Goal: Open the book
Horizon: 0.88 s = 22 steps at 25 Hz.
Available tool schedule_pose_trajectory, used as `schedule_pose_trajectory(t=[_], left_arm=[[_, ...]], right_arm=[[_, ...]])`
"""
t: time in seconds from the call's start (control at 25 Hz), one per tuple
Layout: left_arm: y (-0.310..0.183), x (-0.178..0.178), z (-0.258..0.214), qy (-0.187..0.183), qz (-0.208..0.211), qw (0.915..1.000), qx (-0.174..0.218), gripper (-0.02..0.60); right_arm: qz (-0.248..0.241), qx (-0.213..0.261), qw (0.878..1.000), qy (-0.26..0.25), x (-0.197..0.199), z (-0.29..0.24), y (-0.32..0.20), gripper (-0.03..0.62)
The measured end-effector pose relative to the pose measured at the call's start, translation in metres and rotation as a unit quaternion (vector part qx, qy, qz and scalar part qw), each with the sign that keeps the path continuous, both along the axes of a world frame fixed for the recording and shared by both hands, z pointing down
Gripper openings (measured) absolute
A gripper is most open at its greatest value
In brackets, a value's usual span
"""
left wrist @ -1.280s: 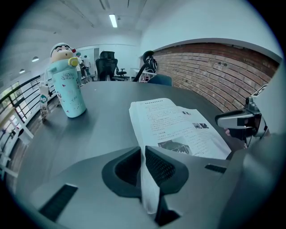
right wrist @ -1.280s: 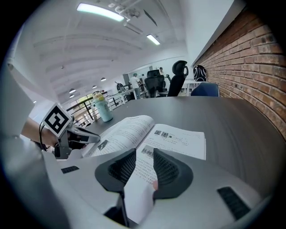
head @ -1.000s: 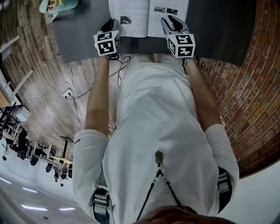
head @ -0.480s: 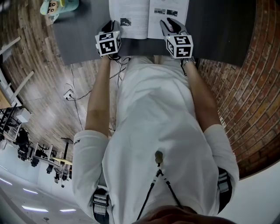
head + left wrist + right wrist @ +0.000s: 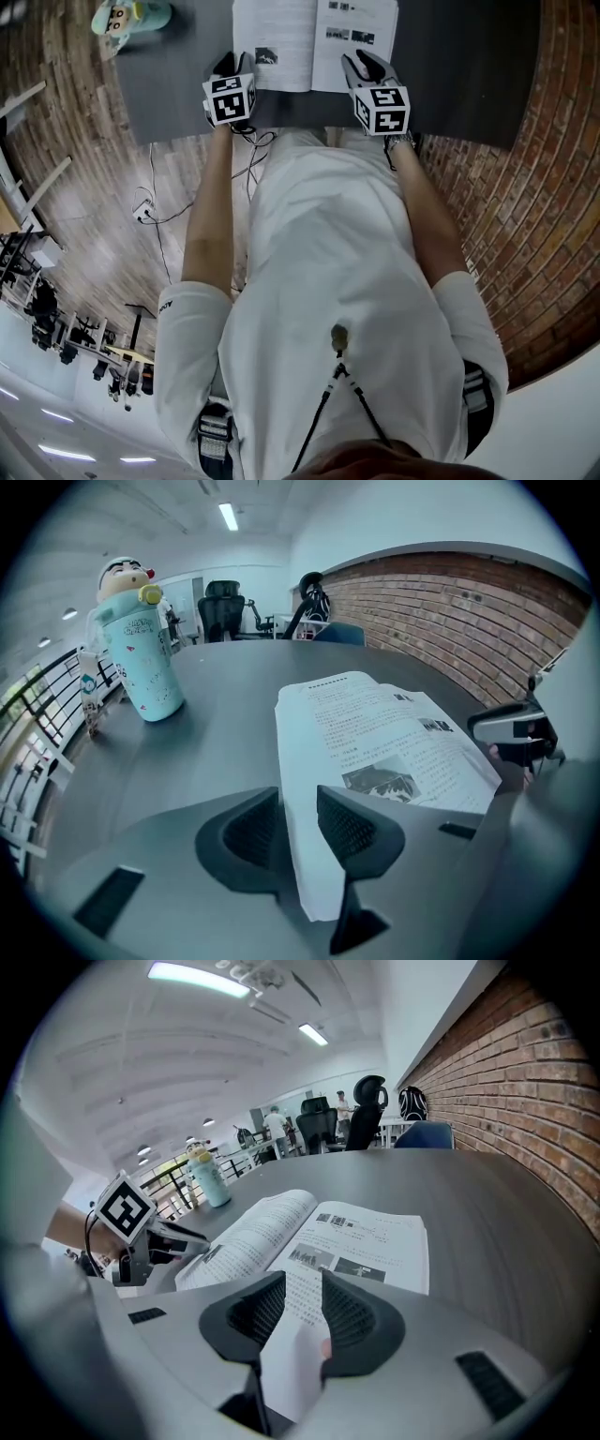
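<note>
- While the book [image 5: 314, 42] lies spread flat on the table [image 5: 459, 66] in the head view, the left gripper [image 5: 228, 66] and right gripper [image 5: 362, 66] sit at its near corners, probably steadying it.
- Left gripper view: jaws have just been opening. The left-hand page edge sits between them unpinched, likely let go because it lies flat.
- Right gripper view: jaws apart, right-hand page corner loose between them, not clamped. Book looks fully open.

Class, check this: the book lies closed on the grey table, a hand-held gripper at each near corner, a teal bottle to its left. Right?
No: the head view shows the book open. The grey table, teal bottle, and left hand-held gripper and right hand-held gripper at its near corners are as stated.
</note>
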<state>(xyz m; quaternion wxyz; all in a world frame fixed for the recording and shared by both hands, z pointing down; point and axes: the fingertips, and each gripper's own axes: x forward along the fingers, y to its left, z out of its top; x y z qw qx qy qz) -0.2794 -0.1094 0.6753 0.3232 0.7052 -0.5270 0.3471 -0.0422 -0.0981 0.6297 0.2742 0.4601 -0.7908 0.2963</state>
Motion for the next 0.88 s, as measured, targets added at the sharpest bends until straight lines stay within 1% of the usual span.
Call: schedule_pose_trajectory(t=[0.08,0.2,0.32,0.48,0.56,0.68,0.84,0.88], left_arm=[[0.001,-0.002,0.000,0.000,-0.008,1.0000,0.002,0.144],[0.001,-0.008,-0.001,0.014,-0.028,0.9995,0.001,0.195],[0.005,-0.012,-0.002,0.015,-0.034,0.9993,-0.002,0.218],[0.013,-0.014,-0.005,-0.002,-0.023,0.9997,-0.001,0.222],[0.014,-0.019,-0.007,-0.004,-0.027,0.9996,0.003,0.227],[0.013,-0.027,-0.018,-0.002,-0.052,0.9985,0.018,0.229],[0.017,-0.034,-0.043,-0.011,-0.083,0.9953,0.048,0.225],[0.018,-0.034,-0.049,-0.010,-0.088,0.9944,0.056,0.214]], right_arm=[[-0.001,0.001,1.000,-0.001,0.001,-0.001,0.002,0.143],[-0.003,0.004,1.000,-0.001,0.003,-0.004,0.004,0.143],[-0.004,0.005,1.000,-0.001,0.006,-0.007,0.006,0.143],[-0.003,0.009,1.000,0.001,0.014,-0.012,0.009,0.143],[-0.002,0.011,1.000,0.001,0.017,-0.014,0.008,0.143],[-0.004,0.019,1.000,0.002,0.023,-0.022,0.007,0.143],[-0.007,0.031,1.000,-0.001,0.028,-0.036,0.010,0.143],[-0.008,0.035,0.999,-0.003,0.028,-0.040,0.011,0.143]])
